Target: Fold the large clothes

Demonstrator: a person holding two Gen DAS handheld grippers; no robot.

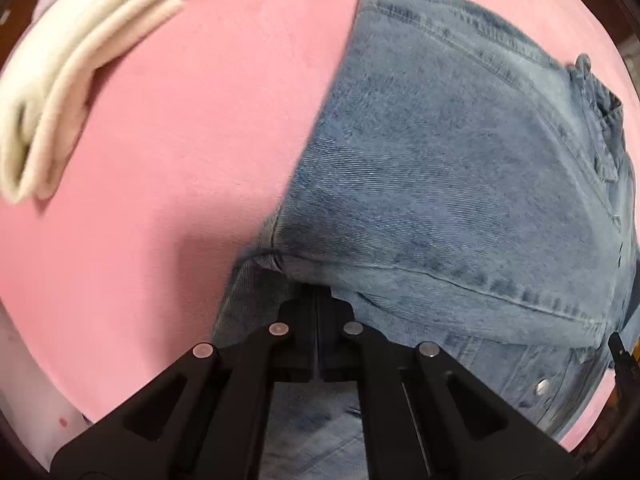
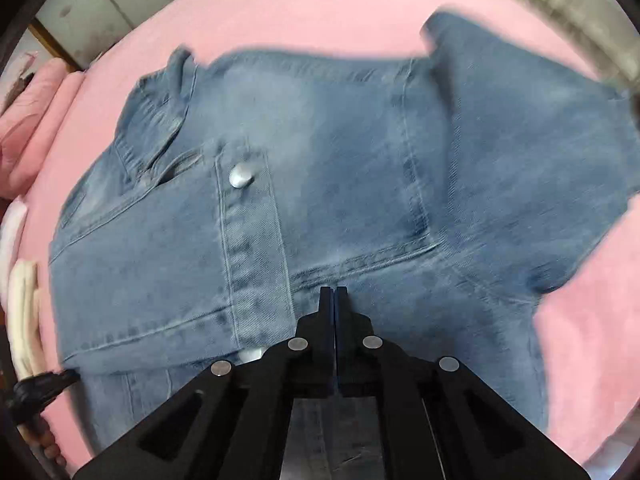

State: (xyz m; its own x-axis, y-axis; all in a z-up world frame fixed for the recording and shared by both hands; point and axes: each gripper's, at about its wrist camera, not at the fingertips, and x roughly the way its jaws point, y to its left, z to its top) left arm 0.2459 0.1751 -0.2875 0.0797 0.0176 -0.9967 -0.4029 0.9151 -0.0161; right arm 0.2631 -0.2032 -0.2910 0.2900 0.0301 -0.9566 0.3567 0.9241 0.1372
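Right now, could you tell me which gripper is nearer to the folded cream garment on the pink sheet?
Left. The left gripper is at the denim jacket's edge facing the folded cream garment; the right gripper is over the jacket's middle, farther away.

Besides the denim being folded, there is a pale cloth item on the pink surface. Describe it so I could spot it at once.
Start from the pink cover that fills the left wrist view, then look away from the blue denim jacket to the upper left corner. The folded cream cloth lies there, apart from the jacket. It is the only pale, soft, layered bundle, with rounded stacked folds.
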